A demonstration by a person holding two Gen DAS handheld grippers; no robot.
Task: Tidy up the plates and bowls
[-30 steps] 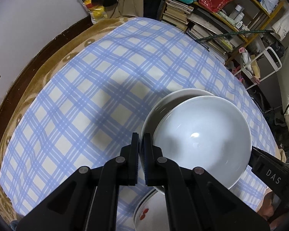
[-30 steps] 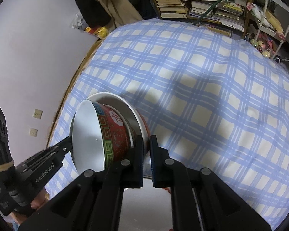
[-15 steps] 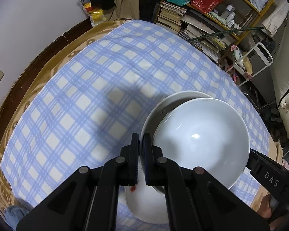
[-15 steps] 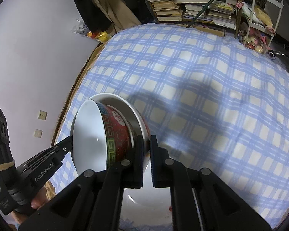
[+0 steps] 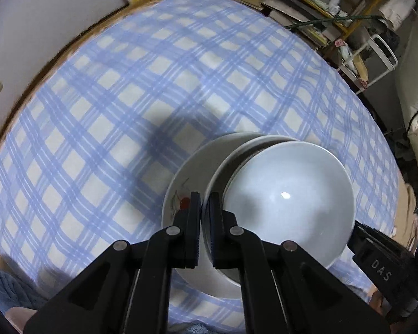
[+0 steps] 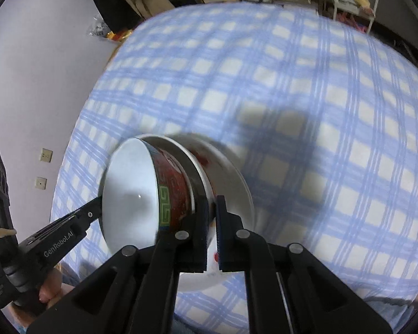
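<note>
Both grippers hold a nested stack of bowls in the air over the checked table. The top bowl (image 5: pixel 287 197) is white inside; in the right wrist view its outside (image 6: pixel 171 192) is red with a green pattern. My left gripper (image 5: pixel 204 208) is shut on the near rim of the white outer bowl (image 5: pixel 218 172) under it. My right gripper (image 6: pixel 212 211) is shut on the opposite rim of that outer bowl (image 6: pixel 202 164). Below lies a white plate (image 5: pixel 186 167) with a red cherry print, also in the right wrist view (image 6: pixel 242 189).
The table carries a blue and white checked cloth (image 5: pixel 131 89) over a brown underlay. Bookshelves (image 5: pixel 301 0) and a white wire rack (image 5: pixel 381 53) stand beyond the far edge. A wall (image 6: pixel 36 55) with sockets is on the left.
Both grippers have lifted the bowl stack higher and drawn it back. The cherry plate on the table has come into fuller view beneath it.
</note>
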